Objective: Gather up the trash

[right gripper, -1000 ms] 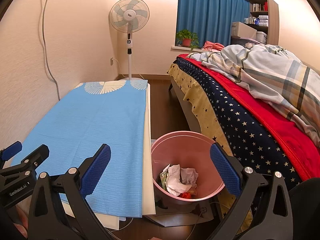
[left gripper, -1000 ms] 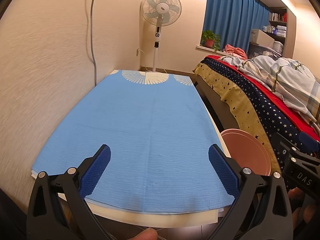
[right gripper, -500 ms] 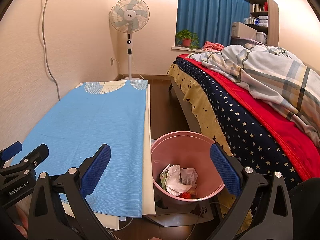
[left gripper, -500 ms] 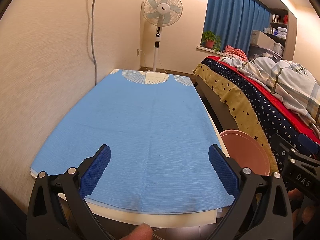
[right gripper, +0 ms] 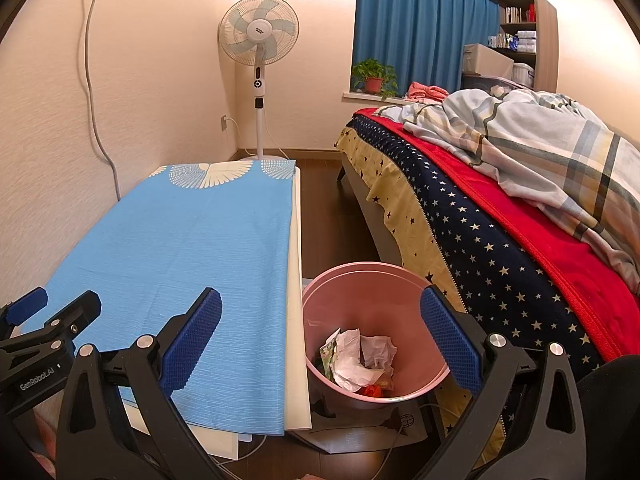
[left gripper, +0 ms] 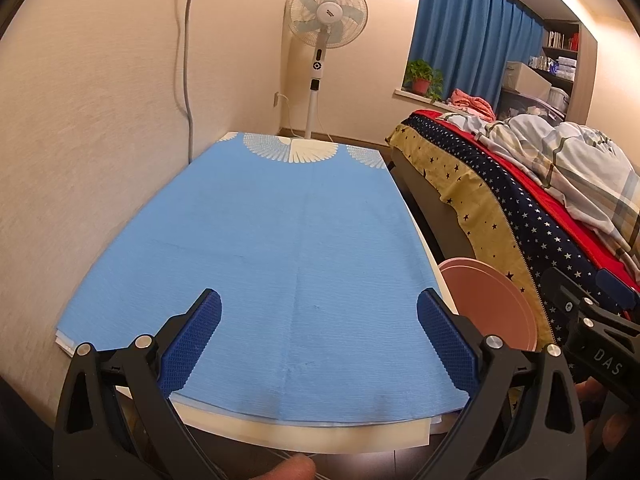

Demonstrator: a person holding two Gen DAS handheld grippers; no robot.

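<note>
A pink bin [right gripper: 376, 292] stands on the floor between the table and the bed, with crumpled white paper [right gripper: 362, 356] and other scraps inside. Over the bin's near rim hangs my right gripper [right gripper: 320, 336], open, with nothing between its blue pads. My left gripper [left gripper: 318, 334] is open above the near end of the blue tablecloth [left gripper: 280, 240], also holding nothing. Only the bin's rim [left gripper: 492, 300] shows in the left wrist view. No loose trash is visible on the cloth.
The table [right gripper: 298, 280] runs along the left wall. A bed [right gripper: 500, 220] with a star-pattern cover and a plaid quilt fills the right. A standing fan [right gripper: 258, 40] is at the far wall, with a narrow floor strip [right gripper: 324, 224] between table and bed.
The left wrist view has drifted slightly; the fan and bed sit a little further right. The right gripper and the bin have not moved.
</note>
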